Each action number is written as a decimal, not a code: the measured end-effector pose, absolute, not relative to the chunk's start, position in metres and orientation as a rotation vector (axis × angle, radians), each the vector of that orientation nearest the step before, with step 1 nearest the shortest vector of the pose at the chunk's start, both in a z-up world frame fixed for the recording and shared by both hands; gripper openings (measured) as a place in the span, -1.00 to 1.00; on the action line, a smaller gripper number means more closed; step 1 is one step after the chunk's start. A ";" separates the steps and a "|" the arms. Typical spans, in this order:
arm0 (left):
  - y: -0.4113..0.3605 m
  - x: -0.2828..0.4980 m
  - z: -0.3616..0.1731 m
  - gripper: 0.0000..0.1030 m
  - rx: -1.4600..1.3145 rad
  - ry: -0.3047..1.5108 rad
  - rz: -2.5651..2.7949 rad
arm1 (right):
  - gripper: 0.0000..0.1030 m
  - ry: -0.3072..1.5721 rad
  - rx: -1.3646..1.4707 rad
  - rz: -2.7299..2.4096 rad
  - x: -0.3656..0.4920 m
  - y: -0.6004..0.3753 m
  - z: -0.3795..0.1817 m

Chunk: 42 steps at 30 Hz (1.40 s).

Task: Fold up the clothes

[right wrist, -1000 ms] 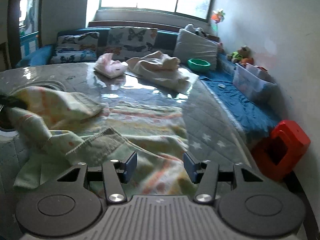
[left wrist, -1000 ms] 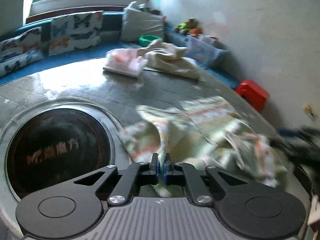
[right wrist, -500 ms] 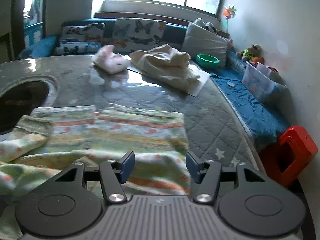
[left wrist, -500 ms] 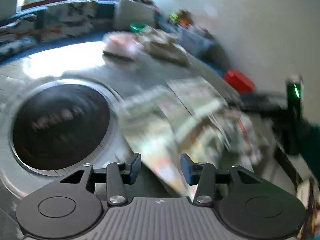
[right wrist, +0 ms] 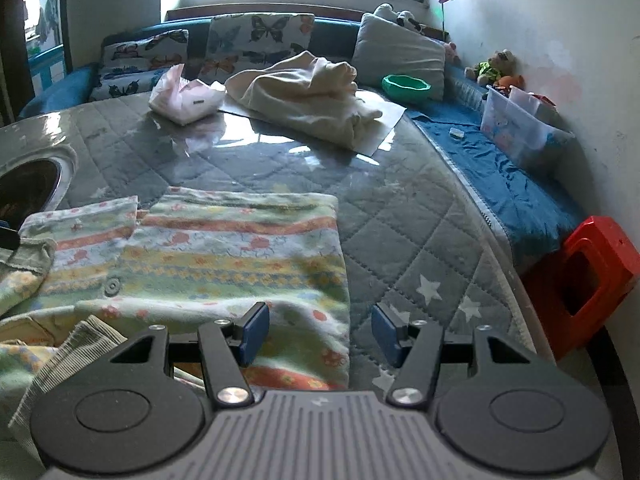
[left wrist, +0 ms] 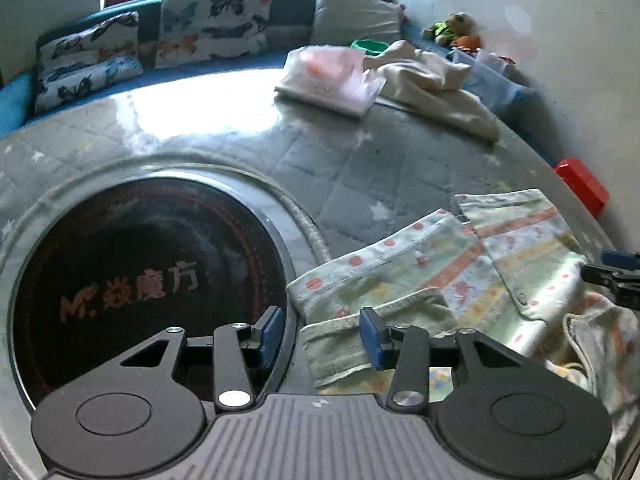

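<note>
Broadly, a grey quilted star-patterned table cover (right wrist: 404,240) holds three garments: one pastel striped knit baby cardigan (right wrist: 224,256) spread near both grippers, one crumpled cream garment (right wrist: 304,100) and one folded pink garment (right wrist: 186,98) at the far edge. A second ago the left gripper (left wrist: 320,338) pinched the cardigan's sleeve; now its jaws stand open, the ribbed green cuff (left wrist: 340,346) dropped across the body, so a sleeve fold looks laid. Right gripper (right wrist: 320,334), jaws open, hovers over the cardigan's near right corner.
</note>
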<state>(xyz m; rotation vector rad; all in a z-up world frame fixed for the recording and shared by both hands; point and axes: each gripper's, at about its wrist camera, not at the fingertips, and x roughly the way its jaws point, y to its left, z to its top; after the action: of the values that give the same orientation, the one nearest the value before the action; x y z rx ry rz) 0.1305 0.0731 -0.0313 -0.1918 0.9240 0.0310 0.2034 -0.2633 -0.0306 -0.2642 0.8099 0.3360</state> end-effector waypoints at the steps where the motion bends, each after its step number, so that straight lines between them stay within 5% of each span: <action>1: 0.072 0.131 -0.032 -0.13 -0.190 0.922 0.030 | 0.13 0.811 -0.266 0.336 0.204 -0.264 -0.032; 11: 0.060 0.136 -0.033 -0.78 -0.180 0.887 0.013 | 0.16 0.833 -0.257 0.347 0.212 -0.261 -0.038; 42: 0.257 0.096 -0.026 -0.77 -0.091 0.832 0.537 | 0.25 0.766 -0.377 0.769 0.183 -0.027 -0.042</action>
<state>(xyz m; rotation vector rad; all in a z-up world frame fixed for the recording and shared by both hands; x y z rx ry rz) 0.0957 0.2567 -0.0257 -0.0913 0.8318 0.5370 0.1831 -0.0273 -0.0422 -0.3767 0.7658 0.7691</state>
